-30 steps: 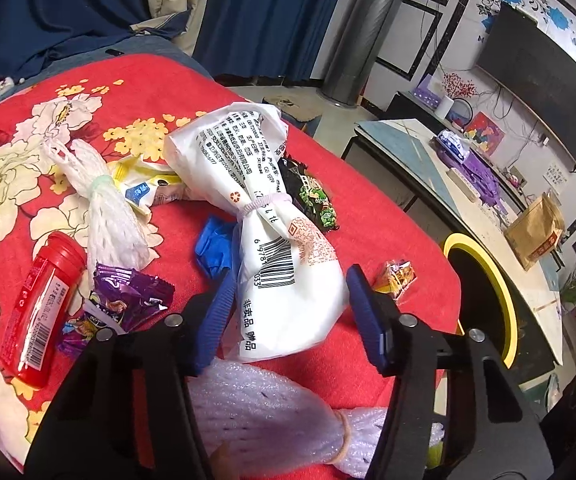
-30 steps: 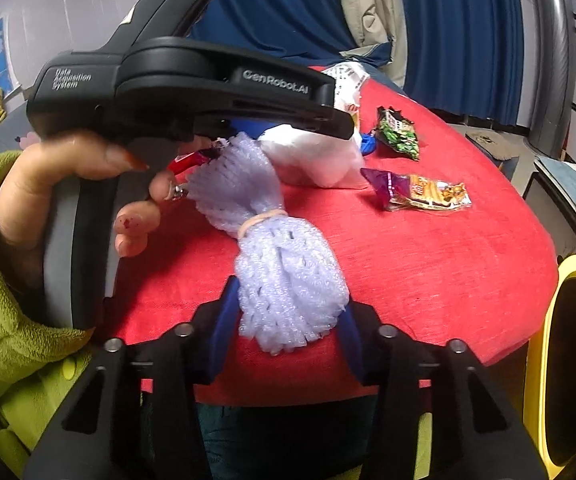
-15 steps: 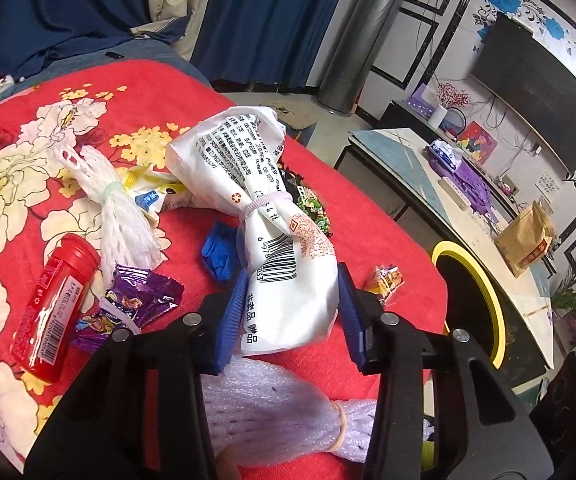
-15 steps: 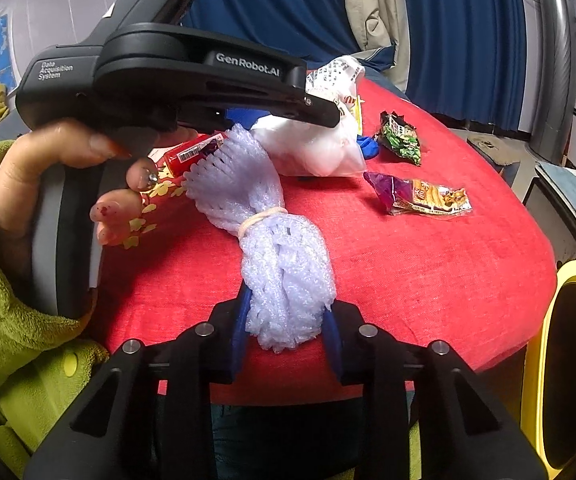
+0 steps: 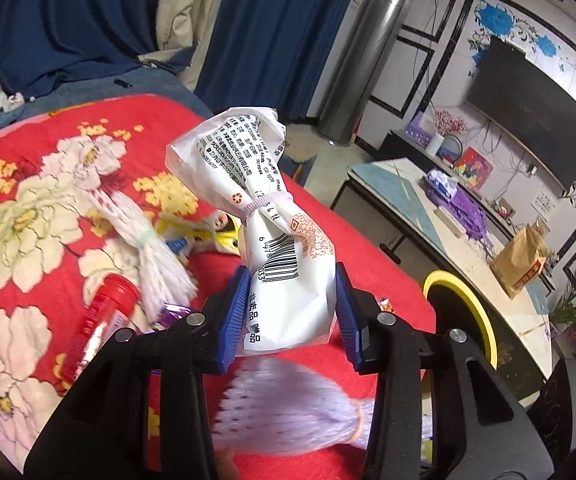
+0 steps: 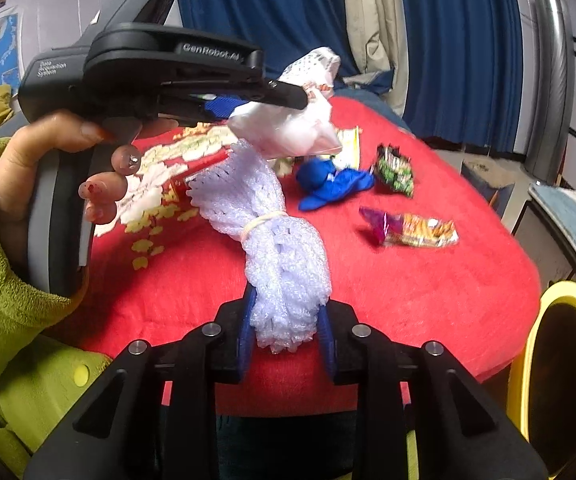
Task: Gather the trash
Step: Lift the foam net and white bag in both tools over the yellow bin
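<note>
The left gripper (image 5: 292,312) had just closed on a white printed bag (image 5: 284,256) tied with a band. The right gripper (image 6: 286,328), jaws just closing, clamped a lilac foam net (image 6: 284,264) on the red cloth (image 6: 428,280).

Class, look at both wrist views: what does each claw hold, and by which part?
The left claw grips the white tied bag at its bottom end. The right claw grips the purple foam net by its near end.
</note>
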